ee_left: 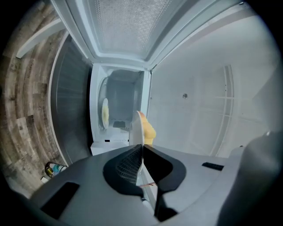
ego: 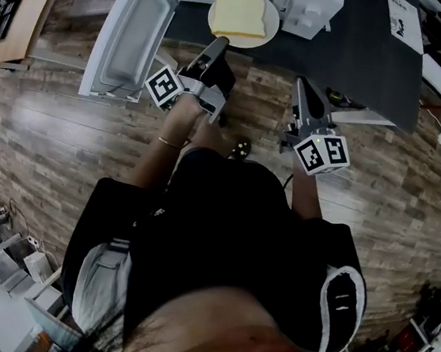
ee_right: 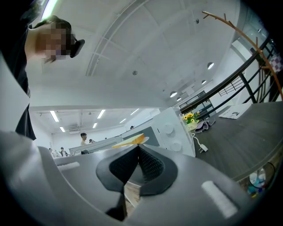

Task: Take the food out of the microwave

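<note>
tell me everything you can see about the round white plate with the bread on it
The round white plate looks like smooth glazed ceramic with a shallow rim. It lies roughly level and carries one slice of pale yellow bread that covers most of it. The left gripper is shut on its near rim. It sits just outside the open white microwave, over the dark table; whether it rests there is unclear.

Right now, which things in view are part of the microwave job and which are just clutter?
Job: plate, rim held in the left gripper; bread on it; microwave, door open.
Lying about: flowers; paper; bottle.
</note>
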